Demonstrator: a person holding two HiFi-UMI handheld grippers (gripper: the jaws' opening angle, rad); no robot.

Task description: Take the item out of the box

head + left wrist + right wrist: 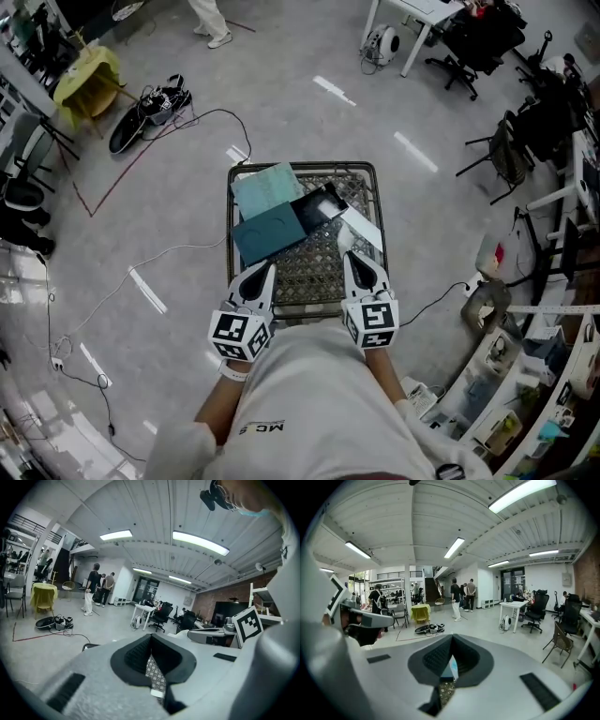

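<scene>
A dark teal box (270, 234) lies on a small wire-mesh table (319, 272) in the head view. A pale teal lid or sheet (267, 190) rests behind it. A flat black item (319, 206) and a white piece (361, 228) lie to its right. My left gripper (265, 268) hovers at the table's near edge, its tips just short of the box, shut and empty. My right gripper (349, 255) is beside it, below the white piece, also shut with nothing held. Both gripper views look out across the room, with the left gripper (151, 639) and the right gripper (452, 641) showing pressed-together tips.
Cables trail over the grey floor left of the table. A black bag (150, 108) and a yellow-covered chair (86, 75) stand at the far left. Office chairs (497, 150), a white desk (412, 19) and crowded shelves (525, 375) fill the right. People stand far off.
</scene>
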